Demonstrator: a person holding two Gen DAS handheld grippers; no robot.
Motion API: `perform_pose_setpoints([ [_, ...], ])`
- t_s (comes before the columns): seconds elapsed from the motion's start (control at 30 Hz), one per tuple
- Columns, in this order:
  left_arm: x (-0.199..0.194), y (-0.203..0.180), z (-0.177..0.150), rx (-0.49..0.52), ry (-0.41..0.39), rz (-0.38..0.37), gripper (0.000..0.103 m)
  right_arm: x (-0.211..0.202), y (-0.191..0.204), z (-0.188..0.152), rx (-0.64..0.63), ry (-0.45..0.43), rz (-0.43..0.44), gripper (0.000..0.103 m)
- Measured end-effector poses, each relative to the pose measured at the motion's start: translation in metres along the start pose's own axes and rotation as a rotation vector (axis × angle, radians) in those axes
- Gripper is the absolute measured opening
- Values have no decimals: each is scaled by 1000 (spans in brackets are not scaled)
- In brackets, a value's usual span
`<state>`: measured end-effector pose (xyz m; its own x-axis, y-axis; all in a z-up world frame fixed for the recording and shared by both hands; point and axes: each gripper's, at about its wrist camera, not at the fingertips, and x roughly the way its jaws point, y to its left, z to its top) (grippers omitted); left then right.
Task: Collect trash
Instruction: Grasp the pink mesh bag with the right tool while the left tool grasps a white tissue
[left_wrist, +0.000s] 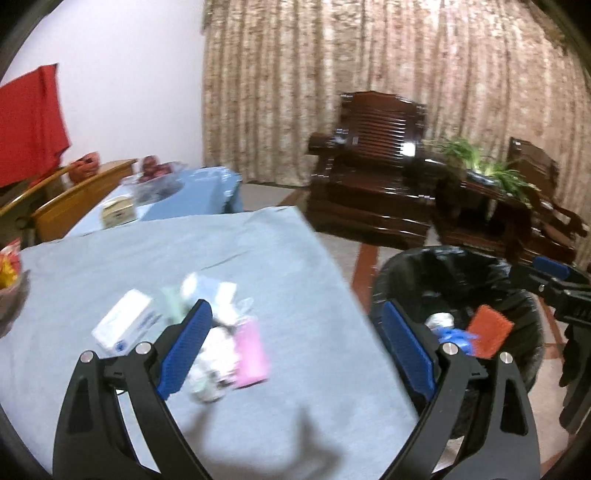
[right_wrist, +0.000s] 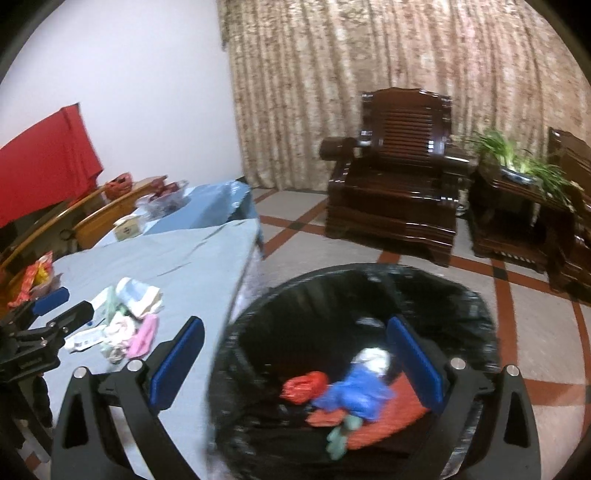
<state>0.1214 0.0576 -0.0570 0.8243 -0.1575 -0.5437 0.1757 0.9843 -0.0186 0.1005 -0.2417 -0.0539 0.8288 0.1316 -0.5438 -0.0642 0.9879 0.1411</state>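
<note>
Both sets of fingers (left_wrist: 295, 347) (right_wrist: 295, 363) are spread wide, empty. The light, crushable wrappers (left_wrist: 221, 347) are best pinched mid-pile.

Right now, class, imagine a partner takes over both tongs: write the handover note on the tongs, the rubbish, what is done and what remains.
Left tongs: open, empty, above the table edge beside the pile of rubbish.
Right tongs: open, empty, over the bin.
Done: red, blue and white scraps lie in the bin.
Left: the white box, pink packet and crumpled wrappers on the blue tablecloth.
</note>
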Motion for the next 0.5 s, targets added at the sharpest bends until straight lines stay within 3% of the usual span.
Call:
perform_pose_setpoints([
  [0.23,-17,61,-16,-80,7,105,90,20,54,-3,-70,16,68,97],
  [0.5,-20,101,-27,-125,16,169,90,45,103,-9,-124,40,121,97],
])
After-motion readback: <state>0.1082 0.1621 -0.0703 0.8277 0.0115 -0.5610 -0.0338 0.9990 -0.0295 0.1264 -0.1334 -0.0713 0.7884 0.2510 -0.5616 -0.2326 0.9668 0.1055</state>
